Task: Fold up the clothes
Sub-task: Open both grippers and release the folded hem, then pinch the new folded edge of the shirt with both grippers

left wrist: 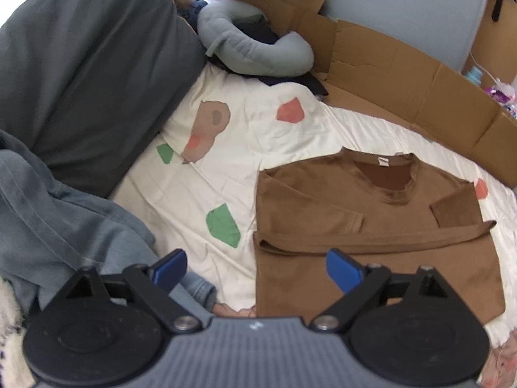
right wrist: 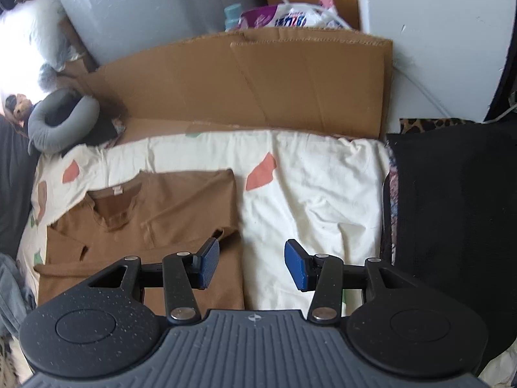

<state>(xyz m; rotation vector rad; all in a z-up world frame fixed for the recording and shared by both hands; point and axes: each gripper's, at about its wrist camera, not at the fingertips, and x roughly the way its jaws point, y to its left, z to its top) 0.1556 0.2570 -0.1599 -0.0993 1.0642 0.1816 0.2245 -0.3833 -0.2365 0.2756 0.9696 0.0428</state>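
Note:
A brown t-shirt (left wrist: pixel 371 236) lies flat on the cream sheet (left wrist: pixel 200 194), partly folded: both sleeves are turned in and its lower part is folded up over the body. My left gripper (left wrist: pixel 258 270) hovers above the shirt's near left edge, its blue pads wide apart and nothing between them. In the right wrist view the same brown t-shirt (right wrist: pixel 155 226) lies left of centre. My right gripper (right wrist: pixel 252 266) stands open above the shirt's right edge, with only shirt edge and bare cream sheet (right wrist: pixel 310 200) showing below the gap.
Flattened cardboard (right wrist: pixel 245 87) stands along the far side of the bed. A grey neck pillow (left wrist: pixel 252 48) and a dark grey cushion (left wrist: pixel 90 74) lie at the left, with a blue-grey garment (left wrist: pixel 64 223) near me. A black cloth (right wrist: pixel 452 213) covers the right side.

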